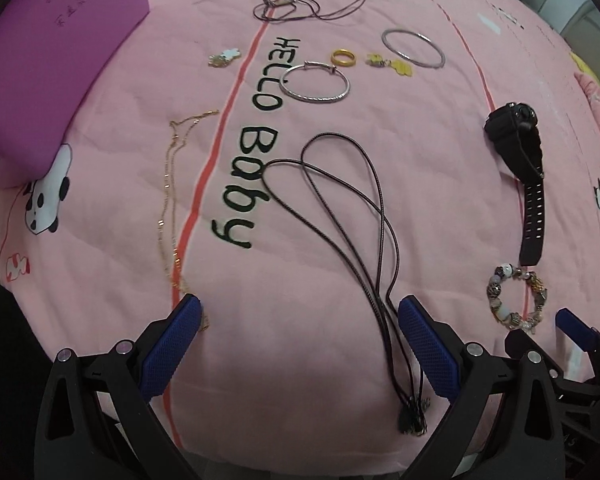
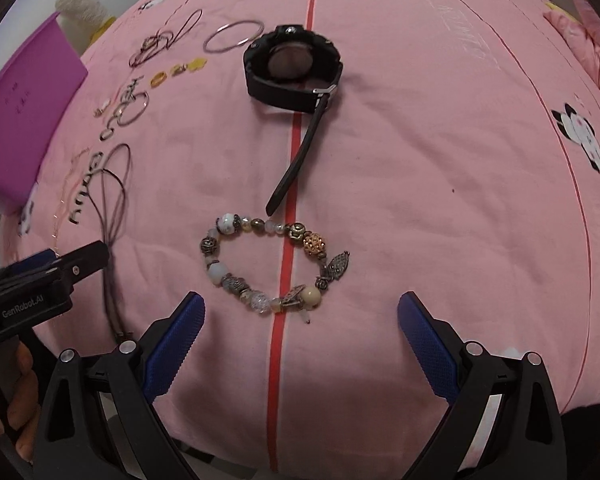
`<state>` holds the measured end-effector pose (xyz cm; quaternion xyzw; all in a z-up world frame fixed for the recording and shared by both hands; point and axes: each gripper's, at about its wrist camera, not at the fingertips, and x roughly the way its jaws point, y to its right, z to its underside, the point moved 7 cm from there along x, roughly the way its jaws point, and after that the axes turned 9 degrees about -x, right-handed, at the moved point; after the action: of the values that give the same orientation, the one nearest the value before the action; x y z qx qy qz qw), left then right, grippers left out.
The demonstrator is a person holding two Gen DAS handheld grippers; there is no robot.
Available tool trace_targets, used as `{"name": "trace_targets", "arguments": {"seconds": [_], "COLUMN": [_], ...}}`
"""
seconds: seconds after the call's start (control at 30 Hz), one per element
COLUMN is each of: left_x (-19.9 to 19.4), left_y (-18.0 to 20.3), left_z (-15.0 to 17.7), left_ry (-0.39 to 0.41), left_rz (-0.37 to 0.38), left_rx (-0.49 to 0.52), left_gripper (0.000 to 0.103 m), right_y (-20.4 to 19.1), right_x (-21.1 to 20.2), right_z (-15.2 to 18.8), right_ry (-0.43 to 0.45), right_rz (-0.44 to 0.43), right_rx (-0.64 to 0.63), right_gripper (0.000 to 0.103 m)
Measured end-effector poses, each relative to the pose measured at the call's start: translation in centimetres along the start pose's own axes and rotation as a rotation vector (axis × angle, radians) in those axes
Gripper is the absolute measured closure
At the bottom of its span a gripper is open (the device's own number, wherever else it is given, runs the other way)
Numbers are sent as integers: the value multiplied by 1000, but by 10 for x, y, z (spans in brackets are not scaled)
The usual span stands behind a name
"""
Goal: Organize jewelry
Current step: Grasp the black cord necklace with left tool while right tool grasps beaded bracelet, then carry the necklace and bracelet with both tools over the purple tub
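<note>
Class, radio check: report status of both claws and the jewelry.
Left claw open over black cord necklace. Right claw open before beaded bracelet. Nothing picked up yet. No obstruction.

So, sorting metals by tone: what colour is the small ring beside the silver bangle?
Gold-yellow. The ring shows best in the left wrist view, just above the silver bangle.

"HELLO Baby" runs in black letters across the pink bedspread [image 1: 340,240], right by the red stripe. On the left hand-held gripper [image 2: 40,264], white lettering reads "GenRobot.AI". The purple box [image 1: 60,40] carries faint handwriting, too blurred to read.
</note>
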<state>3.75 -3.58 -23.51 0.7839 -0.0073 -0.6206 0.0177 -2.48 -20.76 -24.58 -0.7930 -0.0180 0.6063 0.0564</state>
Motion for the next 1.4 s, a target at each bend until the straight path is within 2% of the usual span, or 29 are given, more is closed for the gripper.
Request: {"name": "trace_targets", "arguments": {"seconds": [0.2,0.43,0.63,0.73,0.83,0.9,0.93,0.97,1.0,1.07,1.1,1.17,1.27,1.4], "left_x": [10,20,29,21,13,6,5,2,1,-2,-4,-6,-15,-30], "left_y": [7,13,19,19,23,31,34,40,42,45,45,43,36,29], "left_z": [-3,0,0,3,8,13,15,17,18,19,19,18,14,7], "left_ry": [12,54,118,109,109,116,118,113,110,102,101,92,79,88], "left_rz": [-32,-114,-144,-136,-112,-100,-94,-72,-61,-32,-25,4,69,104], "left_rx": [13,37,23,54,84,132,151,171,178,187,187,178,146,136], "left_gripper": [6,6,5,9,23,41,46,59,70,88,96,98,100,100], "right_y": [0,-2,-7,-7,-13,-20,-21,-20,-18,-18,-15,-10,-4,-4], "right_x": [10,20,25,22,18,17,16,14,12,7,5,1,-4,-27], "right_z": [-4,-8,-12,-11,-9,-10,-9,-9,-8,-8,-9,-9,-7,-4], "right_ry": [3,11,31,33,45,59,62,64,67,80,85,98,105,137], "right_rz": [37,94,113,112,106,109,106,103,98,98,92,25,-34,-91], "right_rx": [-33,-92,-106,-111,-127,-145,-147,-146,-145,-137,-128,-74,-29,-6], "right_gripper": [10,10,10,11,23,34,39,42,49,70,85,85,85,86]}}
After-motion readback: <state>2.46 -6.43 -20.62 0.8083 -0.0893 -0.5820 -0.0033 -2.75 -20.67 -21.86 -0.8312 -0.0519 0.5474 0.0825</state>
